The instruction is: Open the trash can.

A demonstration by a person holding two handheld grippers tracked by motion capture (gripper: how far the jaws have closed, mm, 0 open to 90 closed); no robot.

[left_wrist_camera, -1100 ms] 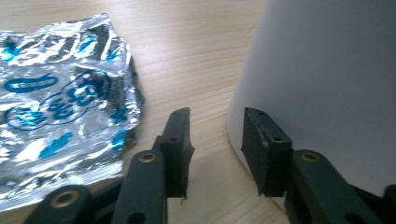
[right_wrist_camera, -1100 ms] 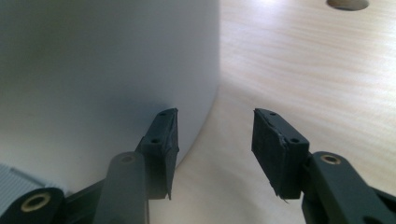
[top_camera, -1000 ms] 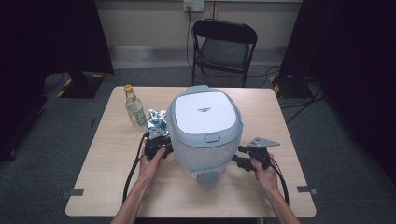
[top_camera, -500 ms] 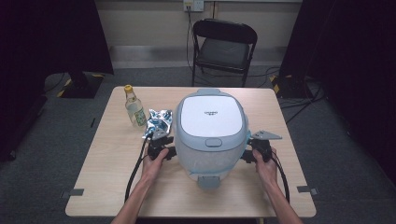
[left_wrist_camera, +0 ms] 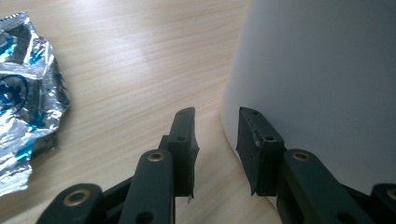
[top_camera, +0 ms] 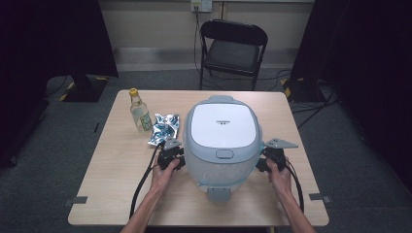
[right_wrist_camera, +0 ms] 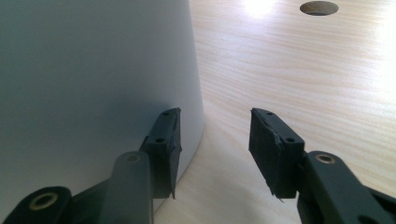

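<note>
A large white and pale-blue rice cooker (top_camera: 221,138) stands mid-table, lid down, its latch facing the person. My left gripper (top_camera: 171,156) rests against its left side. In the left gripper view that gripper (left_wrist_camera: 215,126) is open by a narrow gap with nothing in it, and its right jaw lies along the cooker's white wall (left_wrist_camera: 317,79). My right gripper (top_camera: 269,158) sits at the cooker's right side. The right gripper view shows it (right_wrist_camera: 215,126) open wider, left jaw against the cooker wall (right_wrist_camera: 93,70), bare table between the jaws.
A crumpled silver and blue foil packet (top_camera: 163,128) (left_wrist_camera: 23,93) lies just left of the cooker. A small yellow-capped bottle (top_camera: 140,110) stands behind the packet. A cable hole (right_wrist_camera: 319,7) pierces the tabletop. A black folding chair (top_camera: 233,46) stands beyond the table's far edge.
The cooker has turned from angled to square with the person and shifted slightly right and nearer. Both grippers stayed against its sides, the left one following rightward.
</note>
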